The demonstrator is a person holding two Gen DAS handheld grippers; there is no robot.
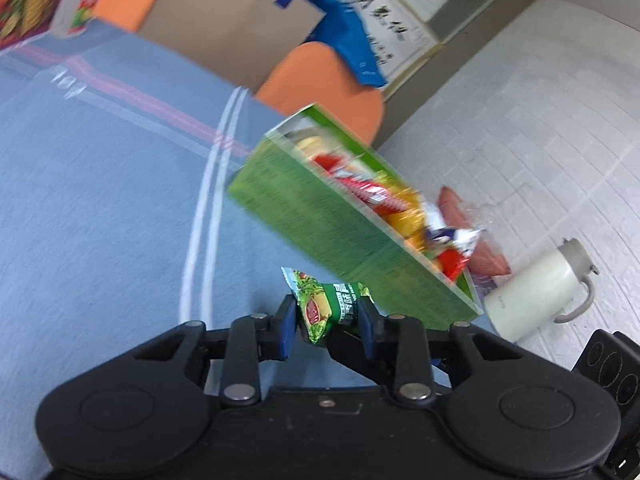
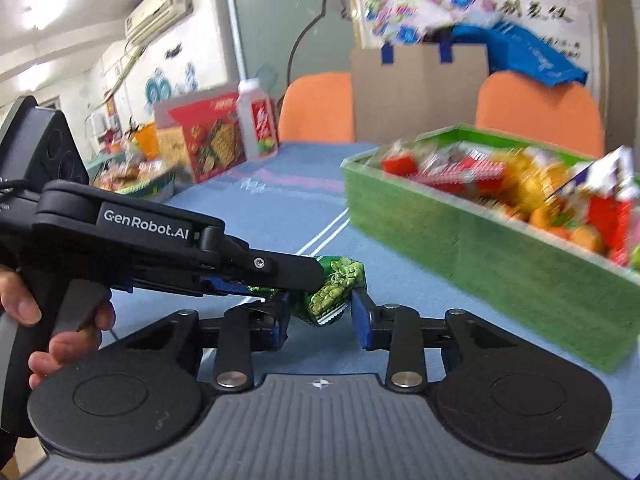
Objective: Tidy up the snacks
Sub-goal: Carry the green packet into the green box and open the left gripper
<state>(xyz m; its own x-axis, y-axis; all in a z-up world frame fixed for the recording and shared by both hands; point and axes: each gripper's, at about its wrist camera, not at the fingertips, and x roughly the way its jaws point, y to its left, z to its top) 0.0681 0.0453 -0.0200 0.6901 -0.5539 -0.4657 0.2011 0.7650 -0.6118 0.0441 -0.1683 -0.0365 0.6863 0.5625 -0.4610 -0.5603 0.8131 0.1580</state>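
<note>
The left gripper (image 1: 329, 322) pinches the small green snack packet (image 1: 326, 305). It looks light, soft and crinkly, so hold its middle. The right gripper (image 2: 320, 322) sits partly open around the packet's near end, maybe not squeezing.

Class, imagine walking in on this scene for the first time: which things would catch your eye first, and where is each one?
First, the green snack packet pinched in the left gripper, with the right gripper closing around the same packet. Just beyond stands the long green box crammed with bright wrappers, on the blue tablecloth. Behind the table are orange chairs.
</note>
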